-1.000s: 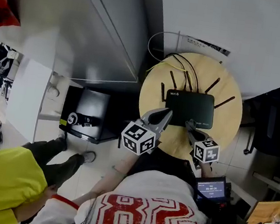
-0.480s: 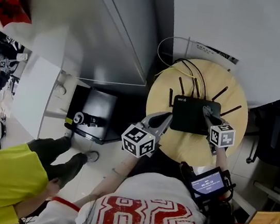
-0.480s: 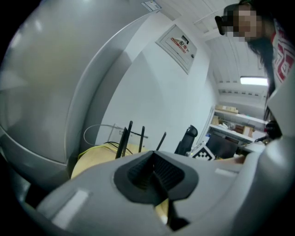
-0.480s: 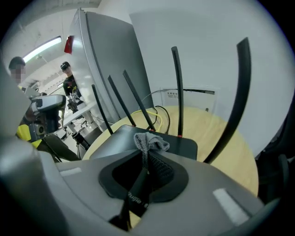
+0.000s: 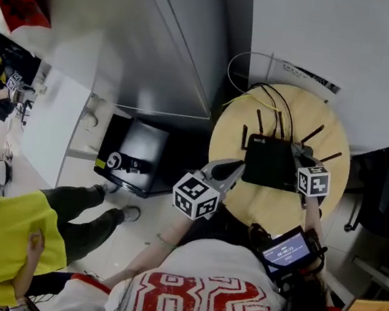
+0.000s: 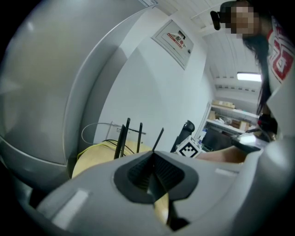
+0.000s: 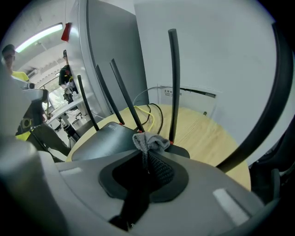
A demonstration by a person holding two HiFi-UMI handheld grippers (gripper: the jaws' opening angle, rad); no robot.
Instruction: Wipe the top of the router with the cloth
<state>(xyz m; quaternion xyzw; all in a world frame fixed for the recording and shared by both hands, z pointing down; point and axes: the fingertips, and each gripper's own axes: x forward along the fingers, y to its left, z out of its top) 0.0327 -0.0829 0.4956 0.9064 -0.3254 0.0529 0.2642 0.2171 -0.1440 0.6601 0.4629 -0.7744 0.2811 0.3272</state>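
A black router (image 5: 271,163), antennas raised, is set on the round worktop (image 5: 267,205); a bunched grey cloth (image 7: 150,141) is pinched in the right tongs (image 7: 146,161).

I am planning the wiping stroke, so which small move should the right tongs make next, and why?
Probably slide the right tongs to the left across the router, with the cloth pressed down. They are shut on the cloth at the router's right rear corner, beside an antenna, and most of the black top lies to their left.
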